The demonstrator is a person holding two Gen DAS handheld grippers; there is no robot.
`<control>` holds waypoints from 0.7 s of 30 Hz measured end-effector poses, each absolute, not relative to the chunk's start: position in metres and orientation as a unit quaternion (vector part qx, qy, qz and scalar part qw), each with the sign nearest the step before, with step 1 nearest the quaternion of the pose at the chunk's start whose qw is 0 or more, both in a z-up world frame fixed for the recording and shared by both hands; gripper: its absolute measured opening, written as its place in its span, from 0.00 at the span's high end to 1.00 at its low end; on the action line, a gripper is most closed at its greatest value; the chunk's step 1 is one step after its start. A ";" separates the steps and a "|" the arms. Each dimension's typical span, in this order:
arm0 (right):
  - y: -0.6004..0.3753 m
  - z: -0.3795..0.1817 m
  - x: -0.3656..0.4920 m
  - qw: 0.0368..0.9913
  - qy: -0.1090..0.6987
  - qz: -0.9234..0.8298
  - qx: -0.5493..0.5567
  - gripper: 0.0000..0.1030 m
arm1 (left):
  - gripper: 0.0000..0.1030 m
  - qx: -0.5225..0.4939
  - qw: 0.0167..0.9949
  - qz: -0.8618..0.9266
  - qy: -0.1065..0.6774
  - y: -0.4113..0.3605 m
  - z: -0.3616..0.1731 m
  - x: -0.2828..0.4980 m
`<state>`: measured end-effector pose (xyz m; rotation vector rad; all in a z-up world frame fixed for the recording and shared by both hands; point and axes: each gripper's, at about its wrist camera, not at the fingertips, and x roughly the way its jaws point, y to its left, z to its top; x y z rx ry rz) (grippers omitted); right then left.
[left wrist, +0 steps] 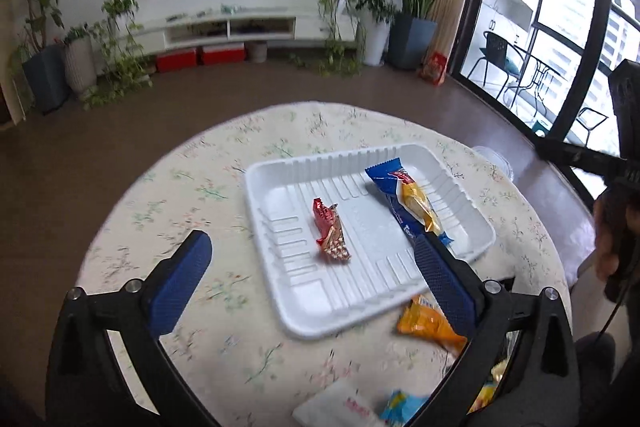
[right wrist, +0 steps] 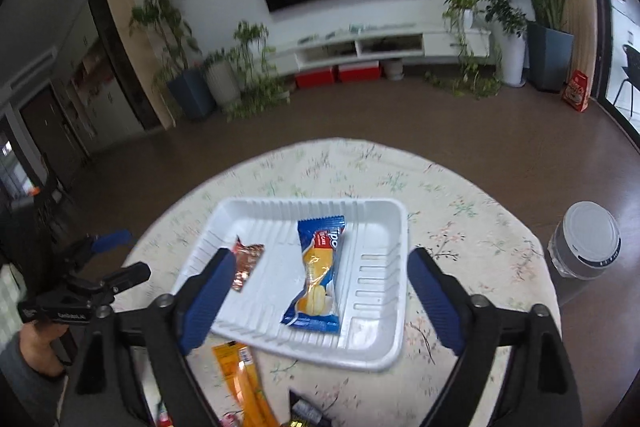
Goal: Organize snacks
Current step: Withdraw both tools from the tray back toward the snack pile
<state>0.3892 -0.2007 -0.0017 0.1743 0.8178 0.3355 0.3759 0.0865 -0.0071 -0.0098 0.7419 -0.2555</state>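
Observation:
A white foam tray [left wrist: 304, 315] [right wrist: 372, 347] lies on the round flowered table. In it rest a red and gold snack packet [left wrist: 330, 231] [right wrist: 247, 261] and a blue and yellow cake packet [left wrist: 404, 199] [right wrist: 320, 271]. My left gripper [left wrist: 314, 247] hangs open above the tray's near left part, with nothing between its blue pads. My right gripper [right wrist: 320, 269] is open too, spread wide above the tray, and its pads touch neither packet. The left gripper [right wrist: 108, 259] also shows at the left of the right wrist view, held by a hand.
Loose snacks lie at the table's near edge: an orange packet [left wrist: 430, 327] [right wrist: 244, 383], a white packet [left wrist: 340, 405] and a blue one [left wrist: 400, 407]. A clear jar with a white lid [right wrist: 586, 241] stands at the table's right edge. Brown floor, potted plants and a TV cabinet lie beyond.

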 end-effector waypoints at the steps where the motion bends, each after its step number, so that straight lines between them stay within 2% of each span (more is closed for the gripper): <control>1: -0.206 0.006 0.378 0.903 0.385 0.164 0.092 0.10 | 0.00 -0.001 0.930 -0.116 0.349 0.089 -0.001 0.360; 5: -0.222 0.023 0.326 0.912 0.357 0.166 0.117 0.09 | 0.00 -0.026 0.930 -0.096 0.353 0.102 0.015 0.302; 11: -0.229 0.017 0.256 0.899 0.375 0.174 0.145 0.09 | 0.00 -0.084 0.921 -0.082 0.371 0.115 0.010 0.215; 13: -0.230 0.011 0.235 0.896 0.386 0.165 0.146 0.12 | 0.00 -0.083 0.912 -0.074 0.396 0.112 -0.003 0.187; 21: -0.227 -0.026 0.171 0.869 0.455 0.124 0.151 0.12 | 0.00 -0.099 0.879 -0.081 0.459 0.086 -0.060 0.131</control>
